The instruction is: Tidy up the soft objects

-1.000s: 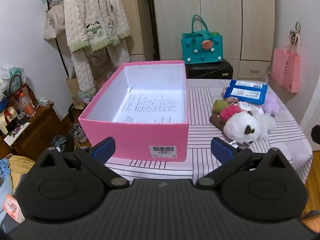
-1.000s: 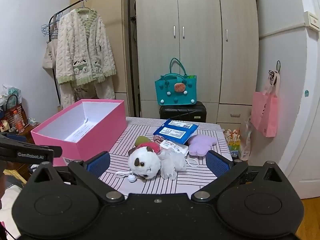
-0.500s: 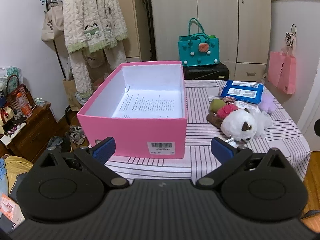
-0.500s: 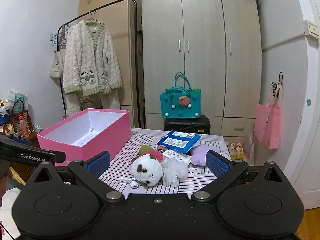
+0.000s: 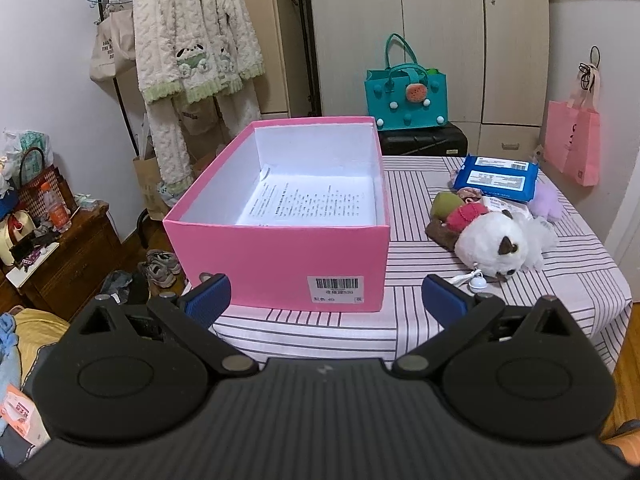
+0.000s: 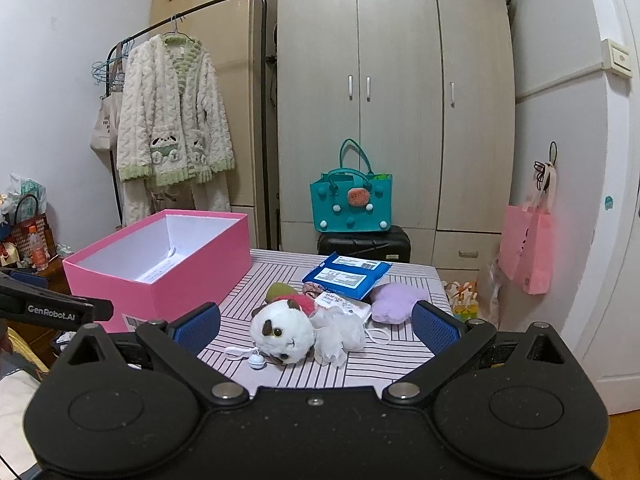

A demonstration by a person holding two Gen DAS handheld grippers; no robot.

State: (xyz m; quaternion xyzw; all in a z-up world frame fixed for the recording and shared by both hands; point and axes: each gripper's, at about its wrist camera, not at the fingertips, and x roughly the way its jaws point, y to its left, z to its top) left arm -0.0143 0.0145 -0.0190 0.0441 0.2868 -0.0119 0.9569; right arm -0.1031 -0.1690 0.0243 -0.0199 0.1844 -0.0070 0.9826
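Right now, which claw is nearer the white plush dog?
Right. The right claw is open directly in front of the white plush dog, while the left claw faces the pink box, dog off to its right.

Both views tilt upward. In the left wrist view the pink box (image 5: 280, 216) sits lower and larger, toward the frame's centre, with the plush dog (image 5: 494, 246) lower at right. In the right wrist view the plush dog (image 6: 286, 332) drops toward the frame's lower centre, and more wardrobe (image 6: 396, 100) shows above.
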